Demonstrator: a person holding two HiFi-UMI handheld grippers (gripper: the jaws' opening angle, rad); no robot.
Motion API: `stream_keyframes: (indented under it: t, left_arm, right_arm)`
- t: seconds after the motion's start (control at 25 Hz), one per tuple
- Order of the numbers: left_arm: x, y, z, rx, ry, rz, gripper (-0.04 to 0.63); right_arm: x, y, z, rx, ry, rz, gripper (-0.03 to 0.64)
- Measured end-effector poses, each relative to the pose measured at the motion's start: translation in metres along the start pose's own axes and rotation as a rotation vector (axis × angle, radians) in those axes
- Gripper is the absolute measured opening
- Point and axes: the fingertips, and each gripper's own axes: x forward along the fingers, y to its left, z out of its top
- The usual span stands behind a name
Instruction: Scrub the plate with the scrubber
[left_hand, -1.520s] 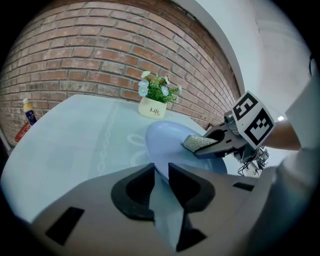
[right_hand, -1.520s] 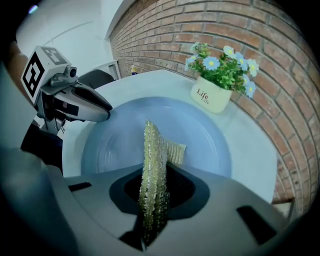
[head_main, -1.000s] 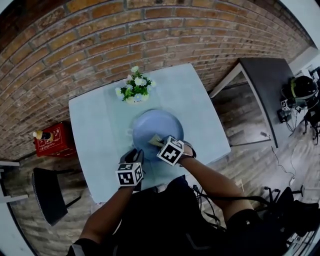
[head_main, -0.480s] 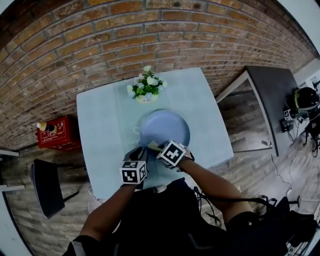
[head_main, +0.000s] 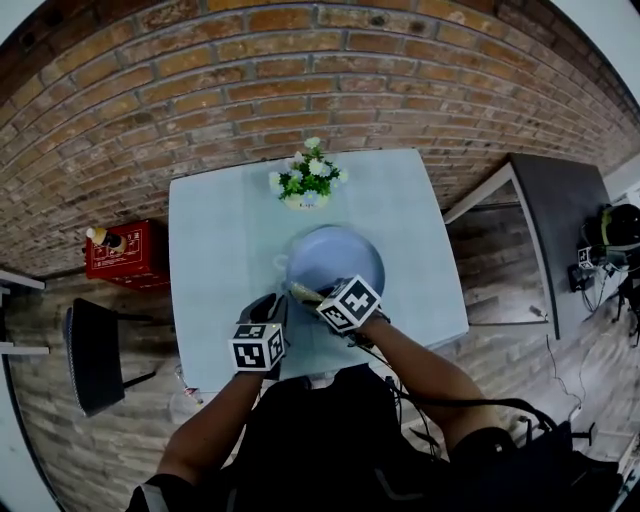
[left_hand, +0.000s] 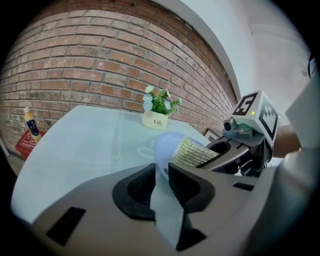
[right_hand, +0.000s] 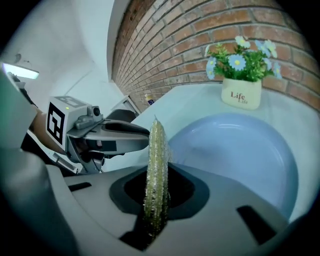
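Since a second ago the jaws of my left gripper (left_hand: 161, 172) have narrowed, slightly apart on nothing, while my right gripper (head_main: 318, 297), nearer, pinches the scrubber (right_hand: 157, 170) edge-up over the near rim of the blue plate (head_main: 340, 258) lying just ahead.

The left gripper (left_hand: 161, 167) has just been closing its jaws. The gap between them is narrower, with the near rim of the round pale-blue plate (head_main: 345, 250) showing at their tips and no pad seen pressing on it. The right gripper (right_hand: 158, 172) has tilted and drawn back a little. The flat yellow-green bristly scrubber (left_hand: 192, 152) in its jaws has moved from the plate's floor near 6 o'clock to its rim at about 7 o'clock. In the head view the whole scene has slid toward 3 o'clock, so the square pale-blue table (head_main: 210, 260) and the white pot of flowers (head_main: 308, 180) sit further right.
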Motion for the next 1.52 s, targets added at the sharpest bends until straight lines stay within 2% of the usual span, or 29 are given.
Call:
stream_keyframes:
  t: [0.08, 0.24, 0.48, 0.68, 0.88, 1.0, 1.12, 1.28, 1.52]
  left_arm:
    - [-0.002, -0.004, 0.01, -0.013, -0.029, -0.006, 0.092]
    - [-0.011, -0.027, 0.039, -0.011, -0.106, -0.091, 0.092]
    - [-0.032, -0.051, 0.095, 0.059, -0.298, -0.088, 0.077]
    - [-0.049, -0.068, 0.133, 0.142, -0.38, -0.046, 0.029]
    - [-0.068, -0.082, 0.171, 0.113, -0.457, -0.042, 0.012]
    - [-0.081, -0.089, 0.188, 0.147, -0.487, -0.014, 0.012]
    - [-0.094, -0.095, 0.2, 0.164, -0.524, -0.015, 0.011]
    - [-0.103, -0.099, 0.21, 0.139, -0.542, 0.007, 0.011]
    - [-0.115, -0.106, 0.224, 0.164, -0.586, 0.045, 0.011]
  right_arm:
    - [-0.008, -0.002, 0.005, -0.005, -0.039, 0.011, 0.067]
    - [-0.042, -0.007, 0.021, -0.021, -0.144, 0.003, 0.067]
    - [-0.128, -0.033, 0.061, -0.088, -0.359, -0.113, 0.067]
    - [-0.199, -0.05, 0.085, -0.162, -0.503, -0.228, 0.067]
    - [-0.254, -0.051, 0.101, -0.198, -0.648, -0.318, 0.067]
    - [-0.279, -0.051, 0.103, -0.183, -0.726, -0.37, 0.067]
    - [-0.301, -0.05, 0.104, -0.177, -0.778, -0.41, 0.067]
    - [-0.324, -0.056, 0.1, -0.155, -0.83, -0.452, 0.067]
    - [-0.341, -0.062, 0.098, -0.144, -0.858, -0.495, 0.067]
